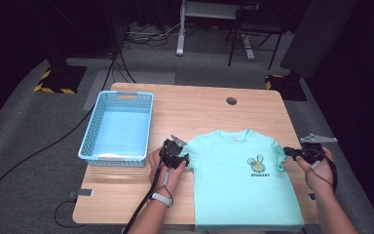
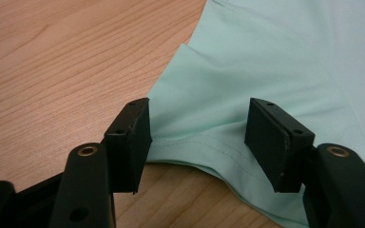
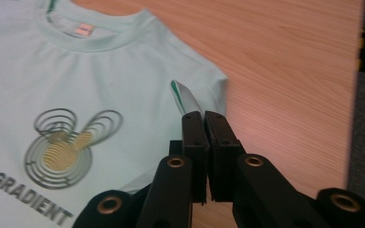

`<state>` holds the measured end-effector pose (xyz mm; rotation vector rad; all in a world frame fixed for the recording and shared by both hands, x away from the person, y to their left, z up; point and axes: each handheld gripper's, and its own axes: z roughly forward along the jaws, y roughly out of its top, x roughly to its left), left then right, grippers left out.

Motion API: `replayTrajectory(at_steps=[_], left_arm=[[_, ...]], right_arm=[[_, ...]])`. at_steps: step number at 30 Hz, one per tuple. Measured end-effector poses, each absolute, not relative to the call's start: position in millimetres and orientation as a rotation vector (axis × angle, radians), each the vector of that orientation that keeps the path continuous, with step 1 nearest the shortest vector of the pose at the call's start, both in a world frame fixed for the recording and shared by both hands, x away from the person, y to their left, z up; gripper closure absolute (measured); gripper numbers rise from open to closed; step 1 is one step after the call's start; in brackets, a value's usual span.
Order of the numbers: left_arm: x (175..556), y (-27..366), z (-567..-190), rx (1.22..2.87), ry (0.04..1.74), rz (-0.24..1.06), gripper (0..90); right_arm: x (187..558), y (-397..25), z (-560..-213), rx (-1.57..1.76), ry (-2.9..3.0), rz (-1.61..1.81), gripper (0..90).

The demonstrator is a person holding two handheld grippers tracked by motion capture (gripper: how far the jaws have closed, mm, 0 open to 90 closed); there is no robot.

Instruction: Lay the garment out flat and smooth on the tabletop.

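**On the tabletop: mint shirt marked "GRADIENT"**

Across the wooden tabletop point(image 1: 199, 105) lies a mint-green T-shirt point(image 1: 233, 185), flat, front up, printed "GRADIENT" under a ringed yellow-grey emblem. The left gripper point(image 2: 197, 137) has its jaws apart astride the sleeve hem. The right gripper point(image 3: 204, 124) is pinched on the other sleeve's edge. A blue basket point(image 1: 90, 141) stands beside.

My wooden table point(image 1: 195, 105) stands on grey carpet point(image 1: 24, 146). Beyond it I see a white desk leg point(image 1: 180, 29), a black chair frame point(image 1: 253, 39) and dark surroundings.
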<state>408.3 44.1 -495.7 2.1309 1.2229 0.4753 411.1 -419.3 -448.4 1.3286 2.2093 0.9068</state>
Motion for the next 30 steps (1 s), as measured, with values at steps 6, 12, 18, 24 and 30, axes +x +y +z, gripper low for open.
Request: replayTrajectory(at_steps=[6, 12, 18, 24, 30], left_arm=[[404.3, 43.0, -489.8, 2.114, 1.196, 0.488, 35.6], [396.3, 35.2, -475.8, 2.088, 1.145, 0.490, 33.8], [378.8, 18.6, -468.2, 2.115, 1.061, 0.465, 31.2], [355.1, -10.6, -466.5, 2.174, 0.932, 0.418, 30.3], [336.5, -44.2, -483.1, 2.259, 0.823, 0.316, 30.2]], right_arm=[[394.2, -464.1, -445.7, 1.477, 2.037, 0.820, 63.7], [392.7, -444.3, -443.9, 1.340, 2.132, 0.870, 57.7], [379.5, -413.4, -455.7, 1.210, 2.255, 0.961, 47.0], [357.4, -399.5, -457.5, 1.112, 2.334, 0.992, 35.5], [334.4, -377.9, -474.1, 0.997, 2.472, 1.025, 33.7]])
